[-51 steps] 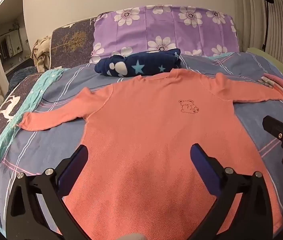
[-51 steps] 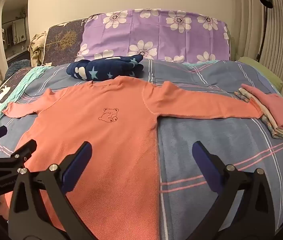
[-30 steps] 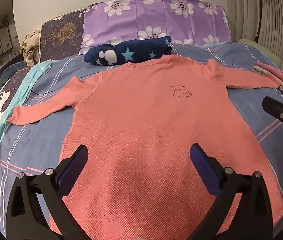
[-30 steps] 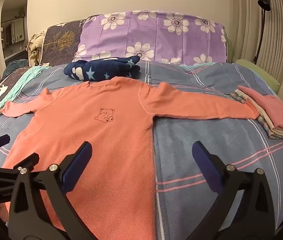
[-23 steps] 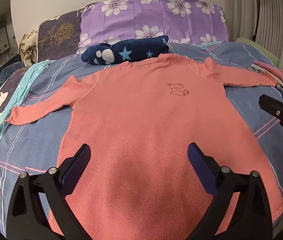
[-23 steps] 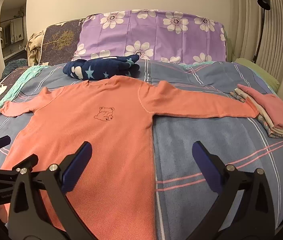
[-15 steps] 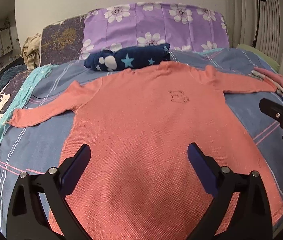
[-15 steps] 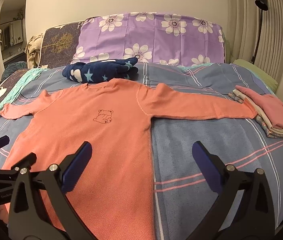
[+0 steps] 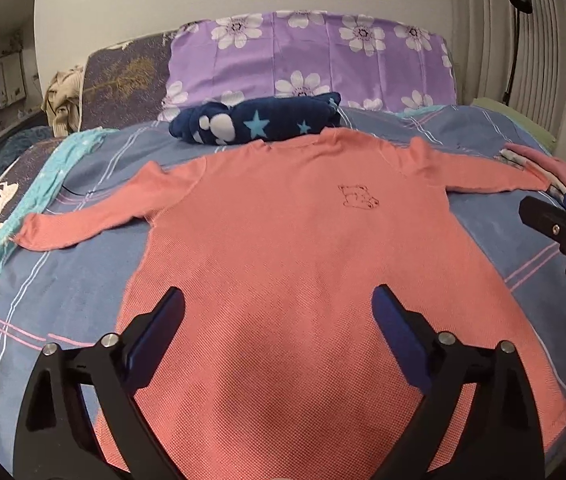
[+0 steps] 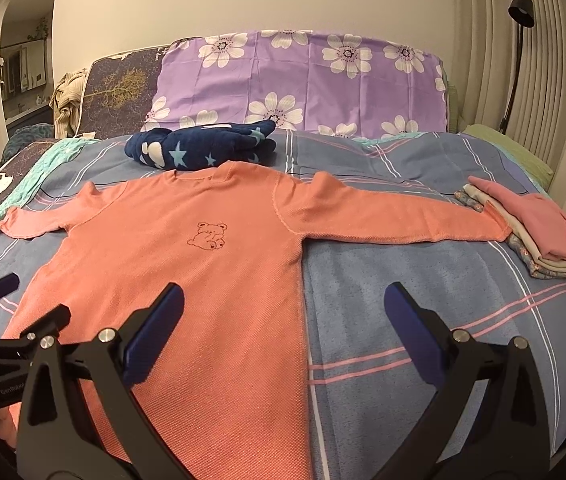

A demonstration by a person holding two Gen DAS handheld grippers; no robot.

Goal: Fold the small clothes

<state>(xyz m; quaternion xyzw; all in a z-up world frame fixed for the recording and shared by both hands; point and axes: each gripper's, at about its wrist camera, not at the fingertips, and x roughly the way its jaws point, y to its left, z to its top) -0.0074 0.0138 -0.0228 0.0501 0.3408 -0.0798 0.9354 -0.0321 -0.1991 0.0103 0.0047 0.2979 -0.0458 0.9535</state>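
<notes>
Shirt (image 10: 187, 264) flat | blanket (image 10: 203, 148) at collar | folded pile (image 10: 531, 236) by cuff | both tongs (image 9: 277, 316) (image 10: 283, 320) spread, empty

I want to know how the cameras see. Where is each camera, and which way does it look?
Left wrist: sits on the left hand-held gripper, looking down the bed over the flat orange long-sleeved shirt; its own open fingers show, and the right hand-held gripper's tip at the edge.
Right wrist: sits on the right hand-held gripper, facing the shirt's side edge and the blue checked bedspread.
Both see the shirt and the purple flowered pillow.
</notes>
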